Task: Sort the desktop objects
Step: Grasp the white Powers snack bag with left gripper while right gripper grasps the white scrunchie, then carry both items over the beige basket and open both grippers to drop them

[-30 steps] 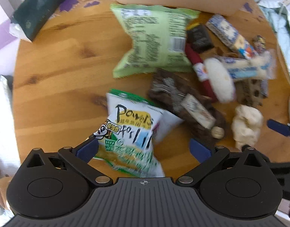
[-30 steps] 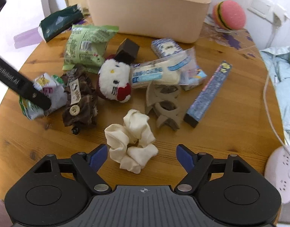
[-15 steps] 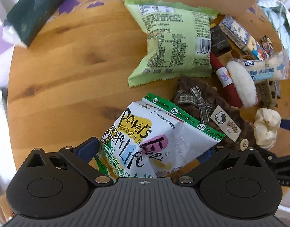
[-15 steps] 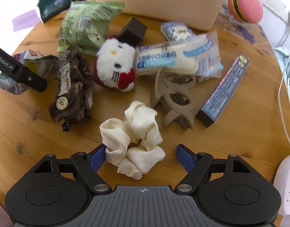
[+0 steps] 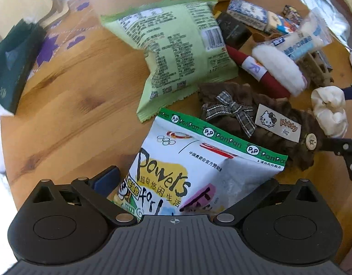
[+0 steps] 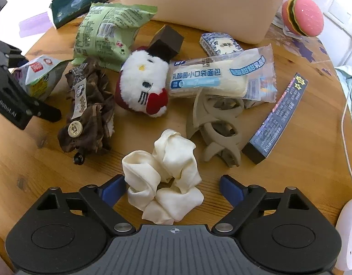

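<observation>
Here the right tongs [image 6: 172,189] are opening, wide around the cream scrunchie [image 6: 163,178] lying on the wooden surface [image 6: 290,171]. The left tongs [image 5: 187,183] straddle a white snack bag [image 5: 198,169]; whether they grip it, I cannot tell

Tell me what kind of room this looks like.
Probably a bedroom or living space at home: a round wooden table strewn with snacks and hair accessories, a beige storage bin, and a wall socket behind.
</observation>
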Demonstrator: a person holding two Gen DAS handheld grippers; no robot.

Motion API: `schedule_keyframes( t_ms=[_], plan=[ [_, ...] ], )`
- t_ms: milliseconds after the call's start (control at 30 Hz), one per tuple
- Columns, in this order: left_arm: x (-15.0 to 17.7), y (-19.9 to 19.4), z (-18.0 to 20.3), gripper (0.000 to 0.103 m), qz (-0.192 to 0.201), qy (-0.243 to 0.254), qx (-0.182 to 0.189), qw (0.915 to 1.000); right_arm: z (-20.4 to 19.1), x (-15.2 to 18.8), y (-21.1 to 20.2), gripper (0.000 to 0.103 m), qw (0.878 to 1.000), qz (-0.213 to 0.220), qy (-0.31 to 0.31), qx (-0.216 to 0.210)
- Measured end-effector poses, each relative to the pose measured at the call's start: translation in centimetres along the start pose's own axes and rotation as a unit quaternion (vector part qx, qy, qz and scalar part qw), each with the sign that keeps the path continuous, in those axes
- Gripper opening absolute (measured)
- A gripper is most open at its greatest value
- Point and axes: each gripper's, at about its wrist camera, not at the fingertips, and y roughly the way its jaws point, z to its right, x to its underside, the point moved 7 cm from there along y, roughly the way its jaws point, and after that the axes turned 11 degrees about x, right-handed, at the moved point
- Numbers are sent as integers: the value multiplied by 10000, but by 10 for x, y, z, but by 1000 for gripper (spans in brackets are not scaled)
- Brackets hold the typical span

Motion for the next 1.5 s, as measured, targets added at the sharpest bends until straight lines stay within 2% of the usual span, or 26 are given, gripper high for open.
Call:
schedule_keyframes(
  t_ms=[67, 133, 233, 267, 300, 333, 400, 467, 700, 1000, 1267, 1500],
  plan=[
    [-1, 1, 3, 101, 27, 51, 18, 10000, 1, 1, 0, 85, 10000, 50, 76, -18],
    [-1, -2, 9, 90, 113, 210, 70, 9997, 2, 1, -2, 80, 9998, 110, 156, 2],
    [-1, -6, 17, 77, 158, 371, 126, 9991, 4, -1, -5, 62, 9996, 226, 156, -5],
    [-2, -7, 19, 69, 184, 396, 152, 9989, 4, -2, -6, 53, 9996, 258, 145, -11],
    [-2, -8, 20, 65, 198, 386, 209, 9988, 4, -2, -7, 45, 9995, 282, 131, -23],
    [-3, -8, 20, 64, 198, 342, 295, 9988, 4, -3, -8, 42, 9995, 300, 109, -28],
    [-1, -9, 23, 60, 219, 269, 433, 9985, 4, -3, -9, 26, 9994, 321, 73, -54],
    [1, -10, 26, 59, 249, 186, 504, 9982, 4, -2, -10, 18, 9995, 314, 44, -94],
    [2, -24, 26, 58, 471, -368, 730, 9955, 5, 5, -17, 13, 9994, 207, 175, -222],
    [-20, -57, 21, 58, 883, -276, 581, 9940, 16, -5, -49, 13, 9983, 418, 59, -402],
    [-58, -96, 17, 58, 1451, -212, 506, 9879, 36, -40, -78, 13, 9957, 853, -38, -359],
    [-105, -131, 9, 58, 2054, -128, 390, 9778, 54, -85, -105, 14, 9884, 1493, -247, -100]
  ],
)
